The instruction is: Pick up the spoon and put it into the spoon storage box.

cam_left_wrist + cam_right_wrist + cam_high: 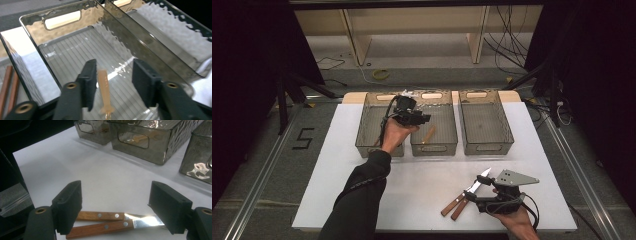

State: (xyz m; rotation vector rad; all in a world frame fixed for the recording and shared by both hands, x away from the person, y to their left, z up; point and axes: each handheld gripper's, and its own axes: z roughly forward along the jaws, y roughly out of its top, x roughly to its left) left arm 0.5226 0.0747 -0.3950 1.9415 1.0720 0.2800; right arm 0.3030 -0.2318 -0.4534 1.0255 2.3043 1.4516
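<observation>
Left tool [414, 116], at upper centre of the high view, hangs over the middle bin [434, 125] with a light wooden-handled piece [429, 134] lying inside; the right tool [492, 192] sits at lower right beside two knives [462, 197] on the white table [412, 185].

Seen from the left gripper view, its jaws stand apart, the wooden-handled piece [105, 92] loose on the bin's ribbed floor between them.

From the right gripper view, the jaws stand wide apart over both knives [105, 221], clamping nothing.
</observation>
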